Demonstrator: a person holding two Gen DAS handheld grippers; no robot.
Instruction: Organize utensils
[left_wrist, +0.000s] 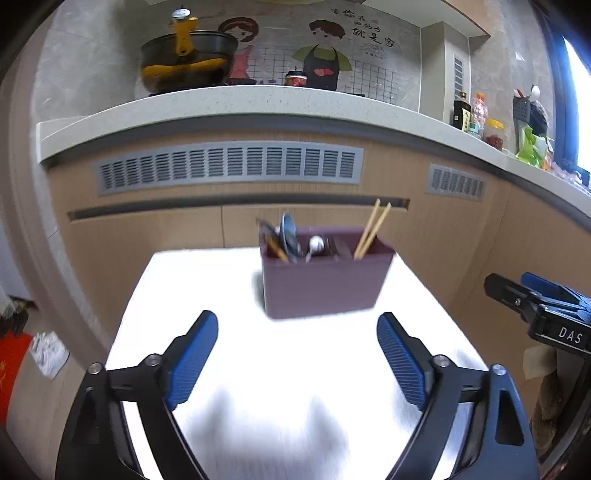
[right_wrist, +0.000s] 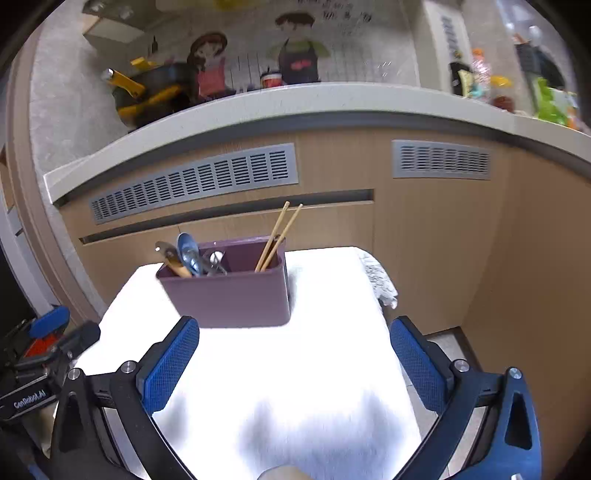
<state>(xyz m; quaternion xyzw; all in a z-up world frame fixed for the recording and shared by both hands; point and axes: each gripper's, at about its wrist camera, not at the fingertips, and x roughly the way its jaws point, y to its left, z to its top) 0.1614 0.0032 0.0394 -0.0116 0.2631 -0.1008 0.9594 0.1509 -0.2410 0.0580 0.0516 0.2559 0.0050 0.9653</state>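
A dark purple utensil holder (left_wrist: 325, 280) (right_wrist: 232, 295) stands on a white-covered table (left_wrist: 280, 369) (right_wrist: 288, 369). Spoons and other utensils (left_wrist: 288, 238) (right_wrist: 188, 254) lean in its left part, and a pair of wooden chopsticks (left_wrist: 371, 230) (right_wrist: 279, 238) sticks up from its right part. My left gripper (left_wrist: 297, 349) is open above the table, in front of the holder, with nothing between its blue pads. My right gripper (right_wrist: 293, 356) is open too and holds nothing; the holder lies ahead, slightly left. Its fingers show at the right edge of the left wrist view.
Behind the table runs a wooden cabinet front with grey vents (left_wrist: 229, 166) under a pale countertop (left_wrist: 258, 103). A black pot with yellow handles (left_wrist: 188, 59), jars and bottles (left_wrist: 476, 114) sit on the counter. A patterned cloth (right_wrist: 380, 280) hangs off the table's far right corner.
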